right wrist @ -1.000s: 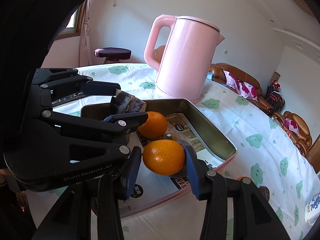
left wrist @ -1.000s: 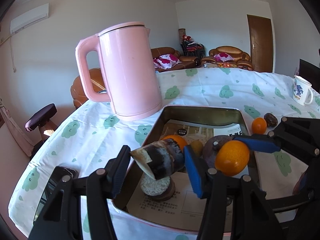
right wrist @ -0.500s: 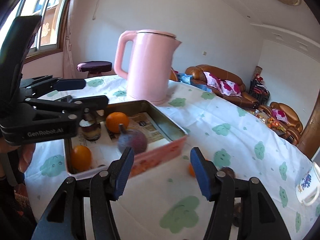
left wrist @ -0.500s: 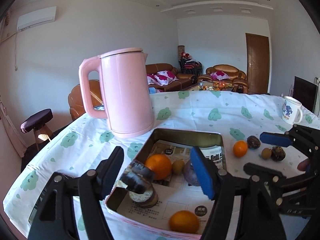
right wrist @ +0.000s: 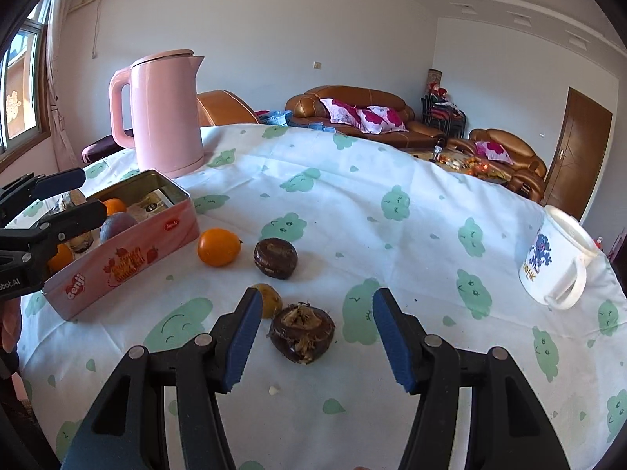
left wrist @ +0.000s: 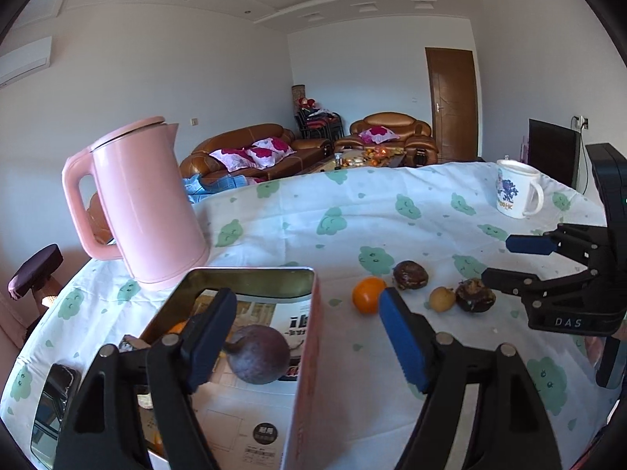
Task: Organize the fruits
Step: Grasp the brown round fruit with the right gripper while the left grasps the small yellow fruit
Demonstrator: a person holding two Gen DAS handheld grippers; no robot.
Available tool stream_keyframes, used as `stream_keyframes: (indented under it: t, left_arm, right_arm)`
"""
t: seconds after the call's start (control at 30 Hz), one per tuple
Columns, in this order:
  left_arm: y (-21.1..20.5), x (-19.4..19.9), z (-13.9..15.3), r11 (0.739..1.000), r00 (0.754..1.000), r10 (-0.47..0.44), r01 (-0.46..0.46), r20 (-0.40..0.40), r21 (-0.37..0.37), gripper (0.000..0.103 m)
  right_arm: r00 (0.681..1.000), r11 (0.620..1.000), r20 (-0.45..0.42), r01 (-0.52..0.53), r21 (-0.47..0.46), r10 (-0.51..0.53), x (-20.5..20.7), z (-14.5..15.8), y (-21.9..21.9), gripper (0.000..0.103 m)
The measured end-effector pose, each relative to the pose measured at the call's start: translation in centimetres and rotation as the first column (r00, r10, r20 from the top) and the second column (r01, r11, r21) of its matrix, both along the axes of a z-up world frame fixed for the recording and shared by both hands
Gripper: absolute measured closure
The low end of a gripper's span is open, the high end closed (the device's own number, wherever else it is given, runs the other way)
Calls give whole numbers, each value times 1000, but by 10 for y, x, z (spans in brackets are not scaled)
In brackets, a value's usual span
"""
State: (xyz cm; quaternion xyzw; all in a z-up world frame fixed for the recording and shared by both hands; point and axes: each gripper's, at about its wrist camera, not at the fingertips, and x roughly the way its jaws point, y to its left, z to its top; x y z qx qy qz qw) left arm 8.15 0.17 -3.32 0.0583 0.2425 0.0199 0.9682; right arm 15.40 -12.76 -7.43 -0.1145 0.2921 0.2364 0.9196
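The pink tin point(left wrist: 250, 272) point(right wrist: 129, 250) holds a purple fruit point(left wrist: 258, 354), oranges and a dark cut piece. My left gripper point(left wrist: 305, 337) point(right wrist: 78, 196) hovers over the tin's right wall, its jaws opening with nothing between them. On the cloth lie an orange point(right wrist: 217, 246) point(left wrist: 368, 293), a dark round fruit point(right wrist: 275, 257), a small yellow fruit point(right wrist: 270, 297) and a dark husked fruit point(right wrist: 301, 333). My right gripper point(right wrist: 317, 337) point(left wrist: 529, 258) is open, its fingers either side of the husked fruit and not touching it.
A pink kettle point(left wrist: 145, 203) point(right wrist: 164, 113) stands behind the tin. A white mug point(right wrist: 556, 262) point(left wrist: 515, 190) sits at the far right of the table. A phone point(left wrist: 51, 403) lies near the table's left edge. Sofas stand beyond the table.
The left gripper let go of the dark cut piece and the right let go of an orange, both into the tin. The right gripper swung right to the loose fruits; the left shifted right.
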Motion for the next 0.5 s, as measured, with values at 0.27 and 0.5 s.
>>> stream_keyframes:
  t: [0.27, 0.5]
  left_arm:
    - [-24, 23, -13, 998, 996, -55, 55, -76, 7, 24]
    - [-35, 34, -21, 997, 992, -72, 74, -104, 14, 24]
  right_arm:
    - [994, 999, -108, -36, -10, 35, 14, -17, 8, 43]
    - [970, 1000, -240, -29, -4, 27, 35, -32, 6, 56]
